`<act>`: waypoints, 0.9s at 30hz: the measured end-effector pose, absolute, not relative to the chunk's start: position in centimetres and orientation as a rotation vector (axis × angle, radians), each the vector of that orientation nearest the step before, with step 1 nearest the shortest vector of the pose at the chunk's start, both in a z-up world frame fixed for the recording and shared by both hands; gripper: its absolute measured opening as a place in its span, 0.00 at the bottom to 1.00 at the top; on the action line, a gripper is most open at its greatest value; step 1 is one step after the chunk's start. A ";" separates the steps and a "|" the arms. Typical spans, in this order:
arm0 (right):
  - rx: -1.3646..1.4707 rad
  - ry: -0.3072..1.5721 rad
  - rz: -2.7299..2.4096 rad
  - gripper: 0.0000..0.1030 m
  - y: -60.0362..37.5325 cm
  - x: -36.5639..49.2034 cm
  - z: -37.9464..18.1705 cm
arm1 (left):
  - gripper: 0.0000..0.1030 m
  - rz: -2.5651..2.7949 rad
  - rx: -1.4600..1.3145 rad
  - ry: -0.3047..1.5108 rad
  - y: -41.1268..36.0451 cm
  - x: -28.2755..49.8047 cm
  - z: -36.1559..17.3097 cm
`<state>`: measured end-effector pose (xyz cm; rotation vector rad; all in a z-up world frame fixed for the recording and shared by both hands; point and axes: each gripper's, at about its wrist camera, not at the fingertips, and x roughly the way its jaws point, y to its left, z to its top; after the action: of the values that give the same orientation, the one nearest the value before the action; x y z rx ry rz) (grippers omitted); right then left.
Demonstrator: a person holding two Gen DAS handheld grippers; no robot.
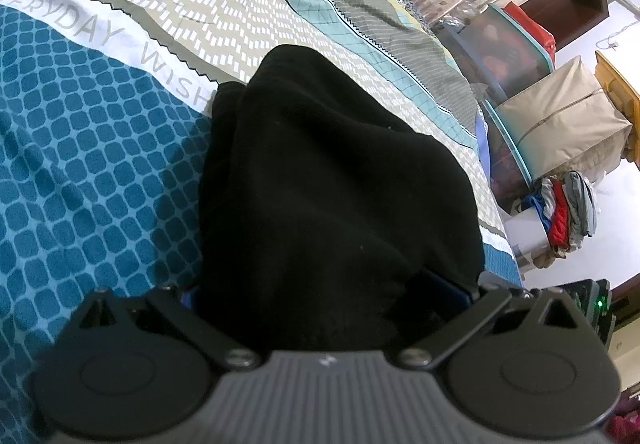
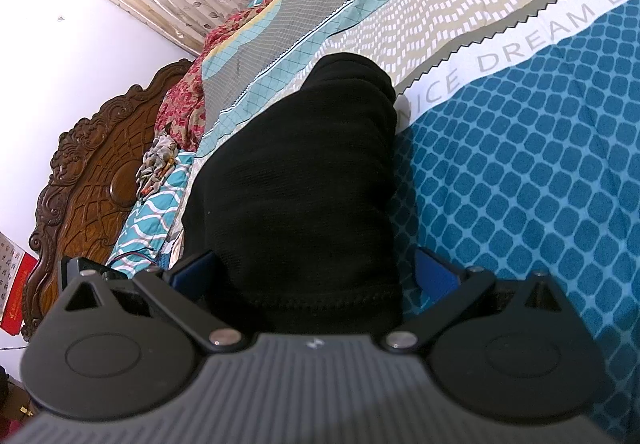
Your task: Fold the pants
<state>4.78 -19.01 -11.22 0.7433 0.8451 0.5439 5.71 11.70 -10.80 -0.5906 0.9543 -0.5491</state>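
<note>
We have the black pants (image 1: 332,179) draped over both tools, running straight ahead from each set of fingers and lying along the patterned bedspread (image 1: 88,147) toward the curtain end. On the left gripper (image 1: 328,296) the cloth hides the fingers, so we cannot tell their state. The right gripper (image 2: 316,276) shows its blue pads (image 2: 434,272) spread apart, the cloth between them unclamped.
</note>
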 end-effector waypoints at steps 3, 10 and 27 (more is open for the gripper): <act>0.748 0.856 0.534 1.00 -18.5 5.0 -11.2 | 1.00 -0.552 -0.591 0.958 11.8 5.8 -10.8; 0.745 0.897 0.537 1.00 -17.2 6.1 -10.9 | 1.00 -0.552 -0.591 0.969 11.8 6.1 -10.9; 0.698 0.919 0.582 0.96 -15.3 6.1 -11.2 | 1.00 -0.550 -0.556 0.952 11.5 6.1 -10.7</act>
<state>6.09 -15.27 -11.17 0.6984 0.9193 0.5822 6.09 11.53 -10.74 -0.5558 0.9520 -0.5504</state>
